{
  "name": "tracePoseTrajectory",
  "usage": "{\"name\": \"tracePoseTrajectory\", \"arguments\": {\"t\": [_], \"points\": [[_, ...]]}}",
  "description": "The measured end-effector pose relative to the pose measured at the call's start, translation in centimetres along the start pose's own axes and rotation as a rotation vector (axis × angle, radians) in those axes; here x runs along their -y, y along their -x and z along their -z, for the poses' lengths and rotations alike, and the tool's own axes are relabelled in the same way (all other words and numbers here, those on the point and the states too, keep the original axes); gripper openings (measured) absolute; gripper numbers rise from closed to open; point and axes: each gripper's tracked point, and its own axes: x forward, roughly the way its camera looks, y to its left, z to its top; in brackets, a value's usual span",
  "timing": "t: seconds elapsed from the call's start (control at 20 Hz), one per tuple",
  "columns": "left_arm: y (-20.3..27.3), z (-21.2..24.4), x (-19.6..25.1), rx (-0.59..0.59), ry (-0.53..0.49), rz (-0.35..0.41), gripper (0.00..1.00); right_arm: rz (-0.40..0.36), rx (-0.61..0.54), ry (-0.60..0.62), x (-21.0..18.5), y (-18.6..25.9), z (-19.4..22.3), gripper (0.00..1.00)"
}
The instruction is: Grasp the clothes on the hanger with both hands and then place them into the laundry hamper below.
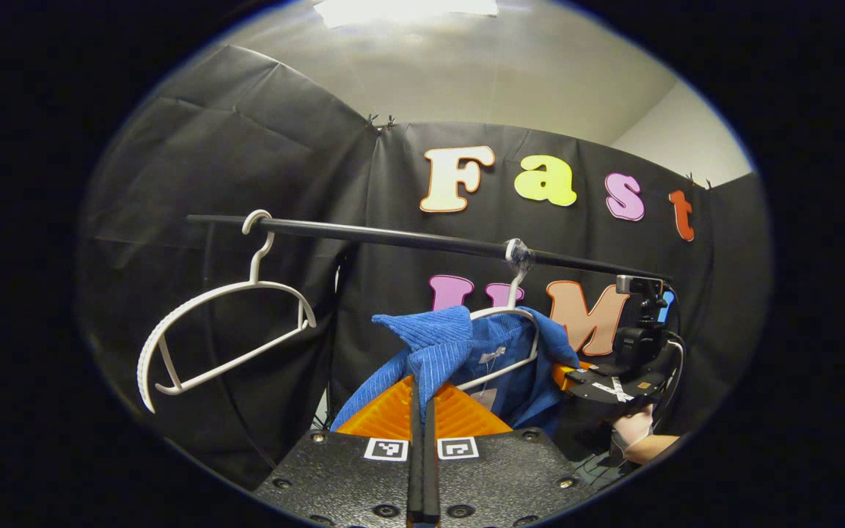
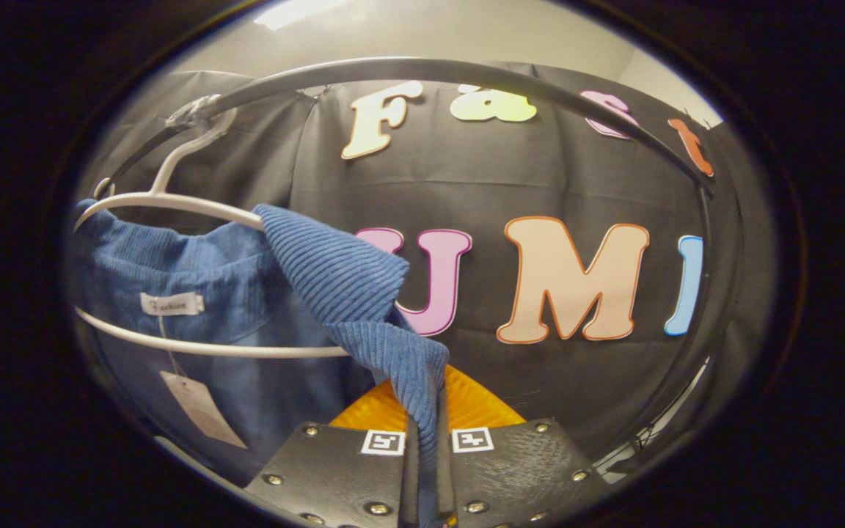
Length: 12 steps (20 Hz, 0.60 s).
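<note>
I saw my left gripper (image 1: 422, 440) and right gripper (image 2: 428, 447) each clenched on the blue corduroy shirt (image 2: 246, 293), its lower part cut off, hanging on the white hanger (image 2: 173, 202) under the rail (image 1: 408, 238).

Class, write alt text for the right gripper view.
The right gripper is shut on a fold of a blue corduroy shirt that hangs on a white hanger. The hanger hooks over a dark rail.
</note>
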Motion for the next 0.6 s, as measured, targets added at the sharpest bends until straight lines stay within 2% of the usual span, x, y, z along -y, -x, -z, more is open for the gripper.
{"name": "tracePoseTrajectory", "arguments": {"t": [0.3, 0.4, 0.6], "points": [[0.1, -1.3, 1.2, 0.001, -0.018, 0.079, 0.01, 0.044, 0.049, -0.011, 2.5, -2.6, -3.4, 0.09], [0.2, -2.1, 0.7, 0.015, -0.044, 0.073, 0.00, 0.049, 0.059, -0.022, 2.9, -3.9, -4.4, 0.09], [0.5, -3.1, -0.5, 0.027, 0.029, 0.067, 0.00, 0.056, 0.085, -0.002, 2.9, -6.2, -4.9, 0.10]]}}
